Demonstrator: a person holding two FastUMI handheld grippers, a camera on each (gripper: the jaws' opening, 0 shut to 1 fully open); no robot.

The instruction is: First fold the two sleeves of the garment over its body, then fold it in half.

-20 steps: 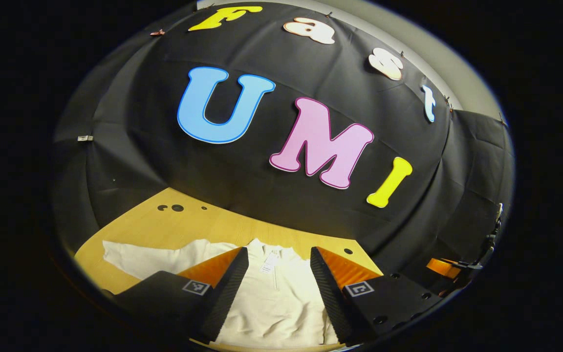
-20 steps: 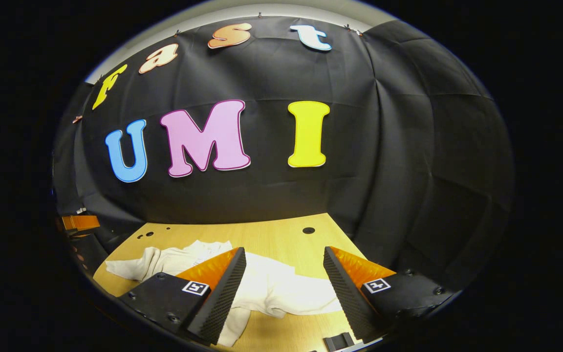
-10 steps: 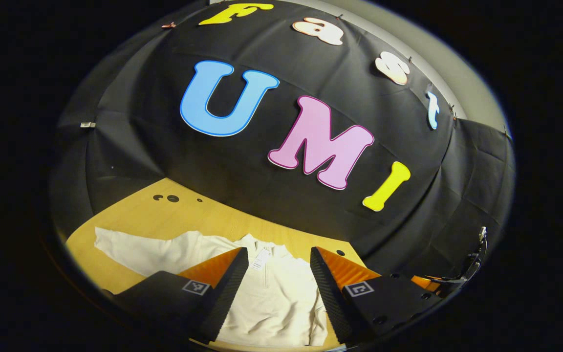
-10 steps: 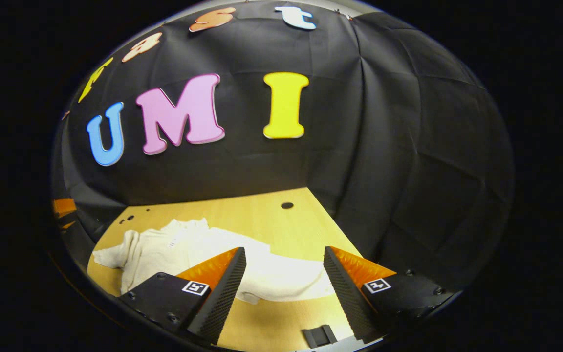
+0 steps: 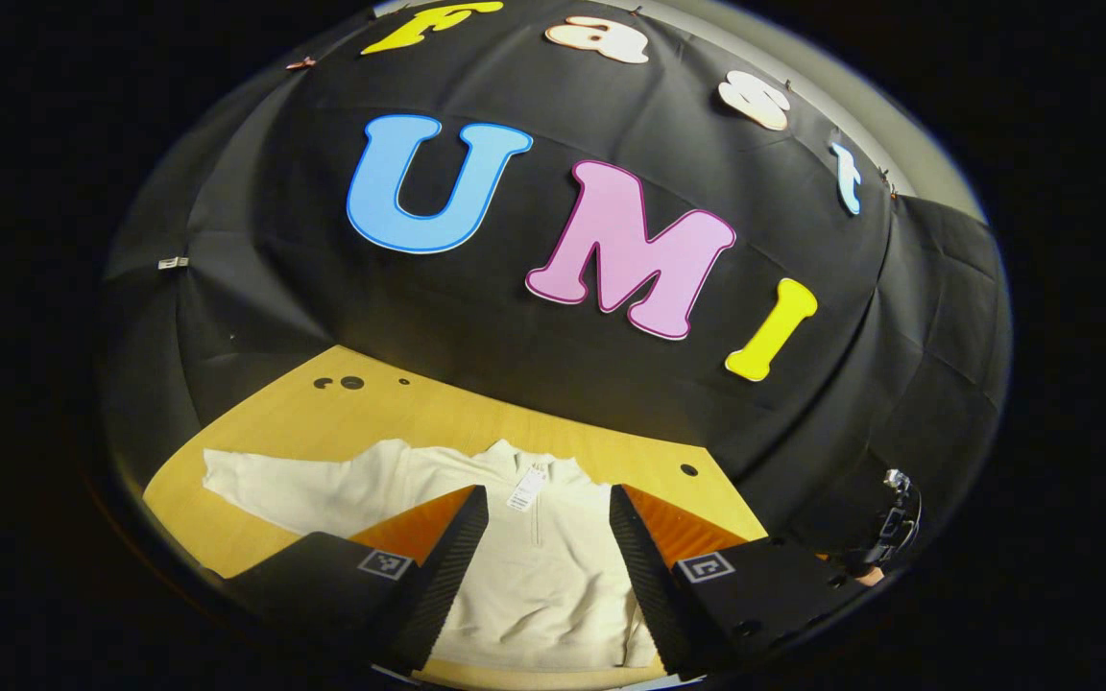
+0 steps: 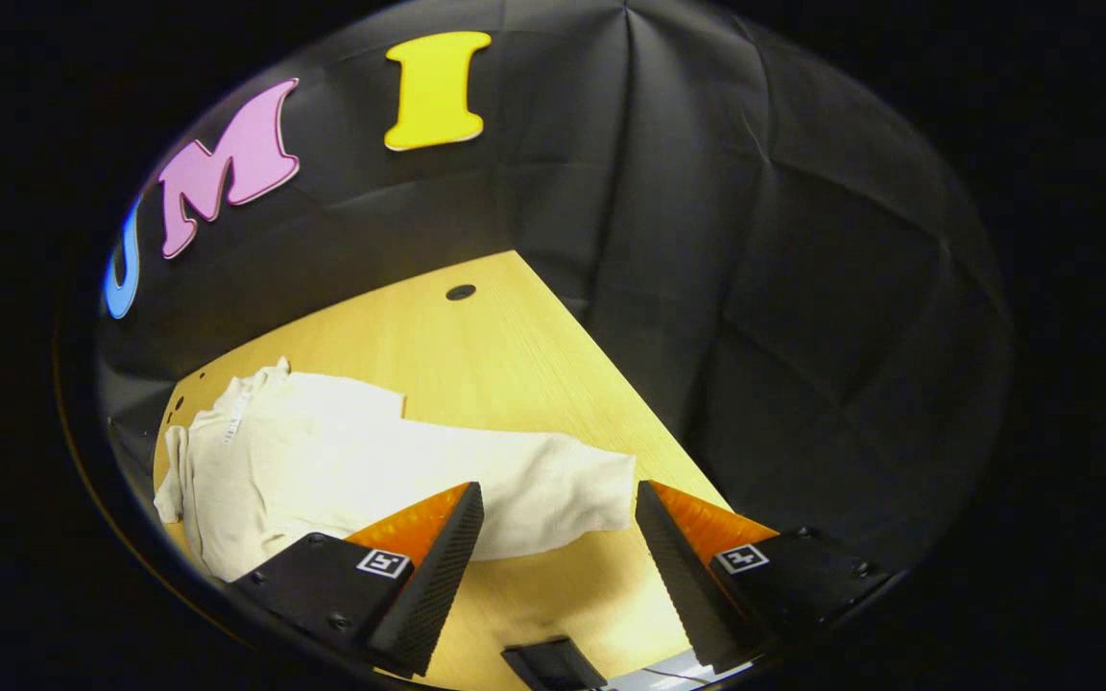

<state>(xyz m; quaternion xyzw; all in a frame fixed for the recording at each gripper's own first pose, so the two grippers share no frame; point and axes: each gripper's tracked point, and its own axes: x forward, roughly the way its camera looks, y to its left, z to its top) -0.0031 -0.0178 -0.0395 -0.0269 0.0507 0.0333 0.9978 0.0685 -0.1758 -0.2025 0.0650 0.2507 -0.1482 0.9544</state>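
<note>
A cream long-sleeved garment (image 5: 539, 576) lies flat on the wooden table (image 5: 323, 422), collar and tag toward the back wall. One sleeve (image 5: 284, 489) stretches out to the left in the left gripper view. My left gripper (image 5: 548, 566) hovers open above the garment's body with nothing between its fingers. In the right gripper view the garment (image 6: 294, 461) lies at the left and its other sleeve (image 6: 553, 489) reaches toward my right gripper (image 6: 558, 566). That gripper is open, a little above the table just short of the cuff.
The table (image 6: 495, 355) has round holes near its back edge (image 6: 460, 291) and ends at the black cloth wall behind and to the right. A small dark object (image 6: 553, 662) lies at the table's near edge below the right gripper.
The right gripper has tilted downward and moved right, so the sleeve cuff now lies between and ahead of its fingers. The left gripper has shifted only slightly over the garment.
</note>
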